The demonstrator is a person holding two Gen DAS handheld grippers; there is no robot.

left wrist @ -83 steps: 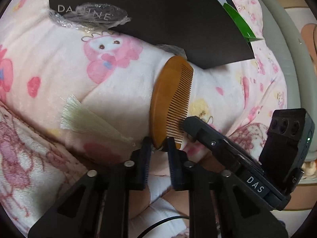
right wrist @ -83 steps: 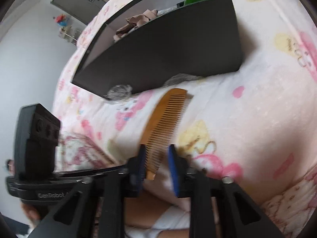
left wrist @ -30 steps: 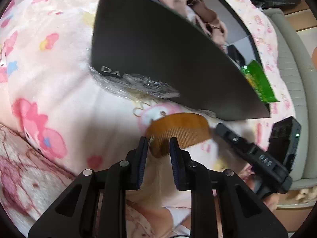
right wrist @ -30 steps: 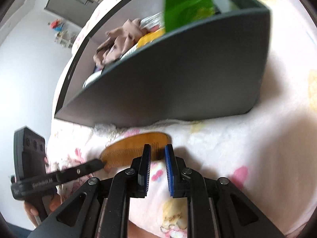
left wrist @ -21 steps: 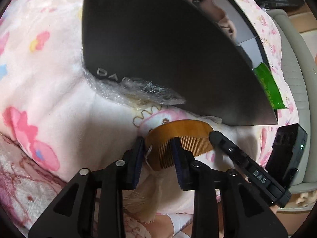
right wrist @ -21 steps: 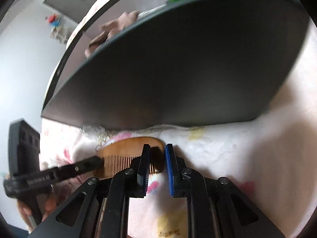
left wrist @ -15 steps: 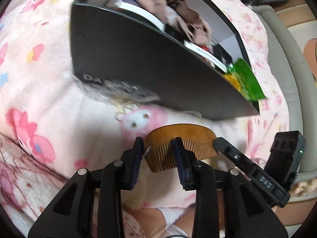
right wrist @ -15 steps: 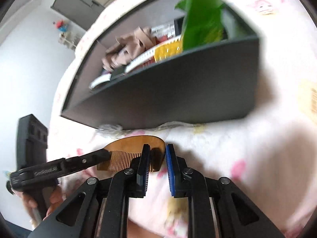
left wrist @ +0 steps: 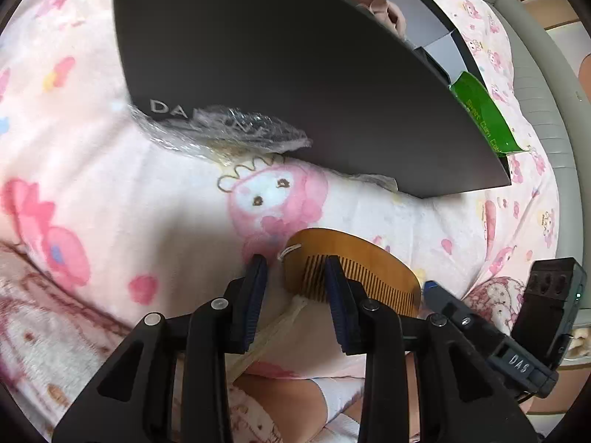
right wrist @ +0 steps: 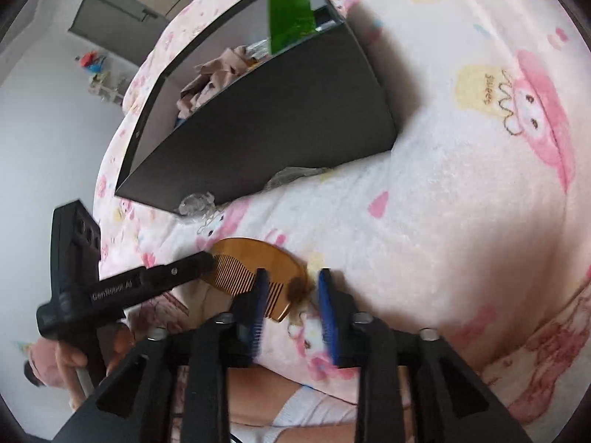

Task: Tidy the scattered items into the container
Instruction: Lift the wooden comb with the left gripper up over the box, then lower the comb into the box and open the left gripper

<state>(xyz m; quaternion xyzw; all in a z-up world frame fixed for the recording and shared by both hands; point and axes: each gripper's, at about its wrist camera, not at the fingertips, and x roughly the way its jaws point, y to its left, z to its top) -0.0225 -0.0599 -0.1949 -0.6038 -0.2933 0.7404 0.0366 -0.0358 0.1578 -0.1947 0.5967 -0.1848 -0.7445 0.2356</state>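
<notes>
A: Comb (left wrist: 354, 258) first: where does it sit against your left gripper (left wrist: 293, 295)?

B: Your left gripper tilts steeply down over the blanket (left wrist: 166, 199). Its jaws stand part open with nothing pressed between them. The comb's rounded end lies in the gap, toward the right pad; its teeth run on behind that finger, and I cannot tell whether the pad touches it. A pale tassel (left wrist: 273, 325) on a thin cord trails from that end down under the fingers.

A: And your right gripper (right wrist: 290, 302)?

B: It also points steeply down, and its jaws are opening. The comb's other end and a blurred brown tuft (right wrist: 297, 288) lie between the pads, but neither pad presses on them. The comb lies flat on the blanket, teeth toward you.

A: How do the two grippers stand to each other?

B: Each reaches in from its own side, with the comb between them. In the right wrist view your hand (right wrist: 70, 361) grips the left gripper's handle at lower left.

A: Farther out?

B: Just beyond the comb stands the box (left wrist: 295, 74), dark-walled, with crumpled clear film (left wrist: 229, 125) against its near foot. Inside it lie a beige cloth (right wrist: 210, 74) and a green packet (right wrist: 290, 11).
</notes>
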